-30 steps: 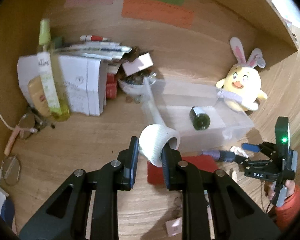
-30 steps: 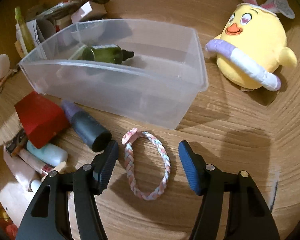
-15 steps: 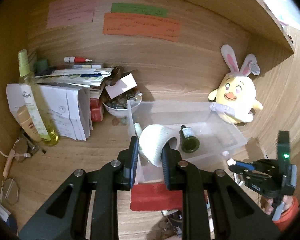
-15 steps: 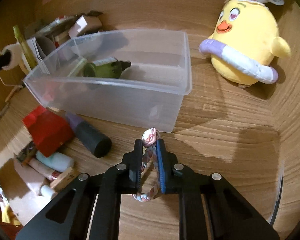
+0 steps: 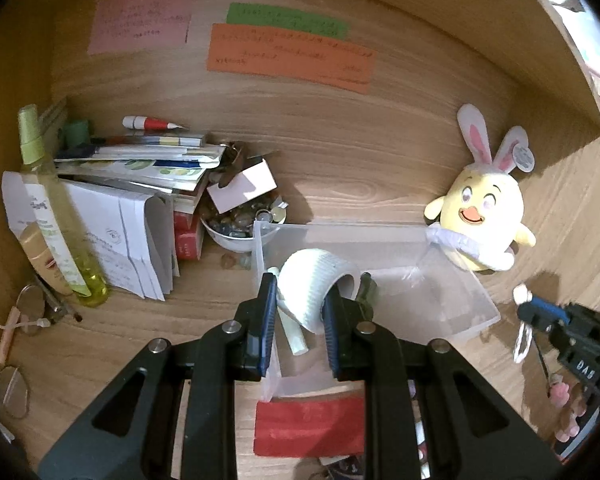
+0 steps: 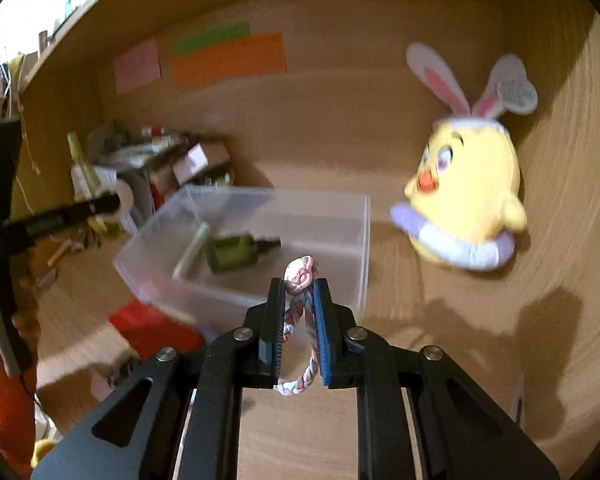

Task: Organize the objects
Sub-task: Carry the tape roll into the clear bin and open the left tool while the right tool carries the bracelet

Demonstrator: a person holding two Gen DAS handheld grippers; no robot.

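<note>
On a cluttered wooden desk, the left gripper (image 5: 298,308) is clamped on a white roll of bandage tape (image 5: 314,286), held above the near-left corner of a clear plastic bin (image 5: 440,308); the roll hides most of the dark green bottle (image 6: 236,250) lying inside, which the right wrist view shows beside a pale stick (image 6: 190,256). The right gripper (image 6: 300,330) pinches a braided pastel bracelet (image 6: 296,320) flat between its pads, lifted off the desk in front of the bin, its lower loop hanging below the jaws. That view is motion-blurred, softening the yellow bunny-eared chick plush (image 6: 466,200) standing right of the bin. A red box (image 5: 310,426) lies just before the bin, partly covered by the left gripper's arms. The writing on the orange note (image 5: 288,58) on the back panel is illegible.
</note>
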